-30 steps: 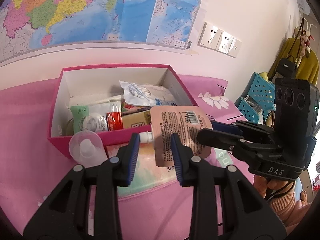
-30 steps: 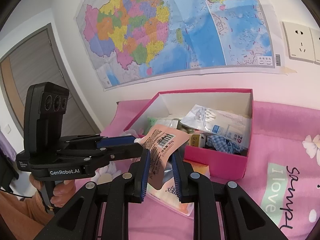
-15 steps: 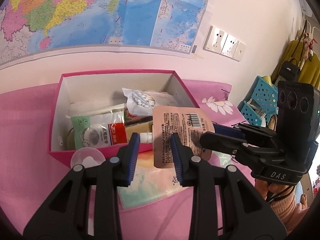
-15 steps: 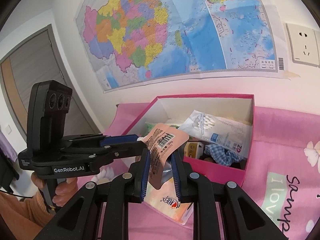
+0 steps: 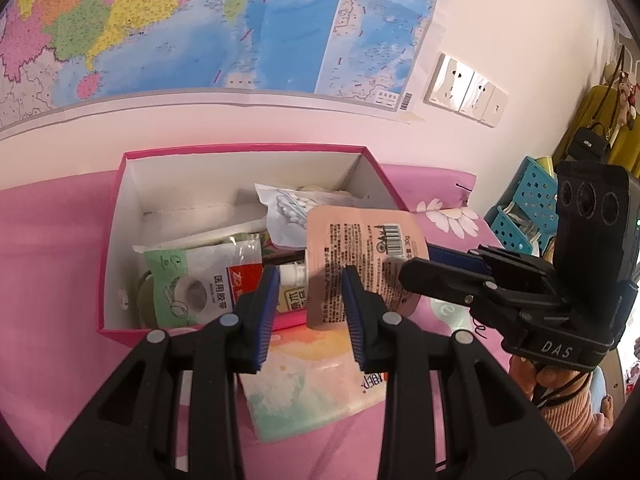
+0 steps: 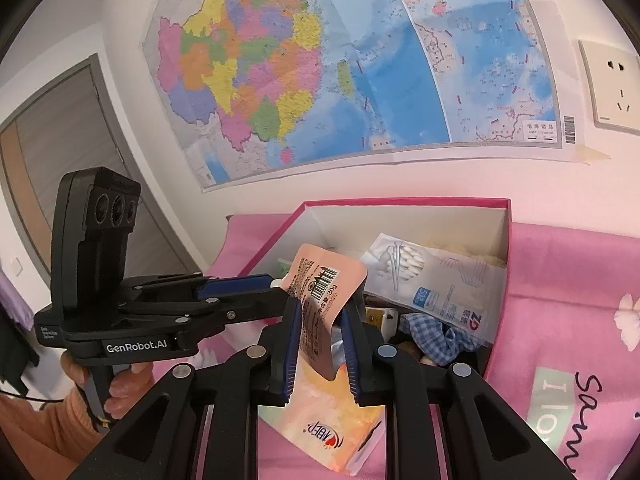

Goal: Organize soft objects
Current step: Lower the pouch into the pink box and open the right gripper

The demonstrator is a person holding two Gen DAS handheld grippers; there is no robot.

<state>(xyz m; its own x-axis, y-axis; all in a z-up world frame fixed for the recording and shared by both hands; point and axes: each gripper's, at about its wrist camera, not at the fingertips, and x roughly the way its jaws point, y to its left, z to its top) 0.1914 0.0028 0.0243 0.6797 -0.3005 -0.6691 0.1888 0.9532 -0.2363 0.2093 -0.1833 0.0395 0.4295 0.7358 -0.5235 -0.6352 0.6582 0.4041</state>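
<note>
Pouch [image 5: 362, 264], flat peach foil-type sachet w/ barcode and small white screw cap [image 5: 292, 275], hangs in the air over the near right corner of the pink box [image 5: 240, 151]; both tools grip it at once. Left gripper [image 5: 308, 312]: jaws drawn in, pinching the cap/spout end of the pouch betw. the ribbed blue pads [image 5: 267, 316]. Right gripper [image 6: 320, 344]: jaws narrow, nipping the pouch's opposite edge, foil creased betw. them.

Box is rigid card, magenta outside, white inside, rectangular, open top; sits on pink printed fabric [image 6: 568, 280] w/ daisy motifs. Inside: crinkly clear bag of cotton swabs [image 6: 424, 276], green-and-white plastic pack [image 5: 188, 284] w/ red label, blue-white check cloth [image 6: 436, 334] bunched at the right end, small yellowish carton [image 5: 292, 300] under the pouch.

In front of the box, flat on the fabric: glossy pastel packet [image 5: 308, 392], watercolour print, soft rectangular shape, partly hidden by the jaws.

Wall behind: paper map [image 6: 320, 60], smooth white socket plates [image 5: 466, 90]. Perforated blue plastic basket [image 5: 528, 208] at far right.
</note>
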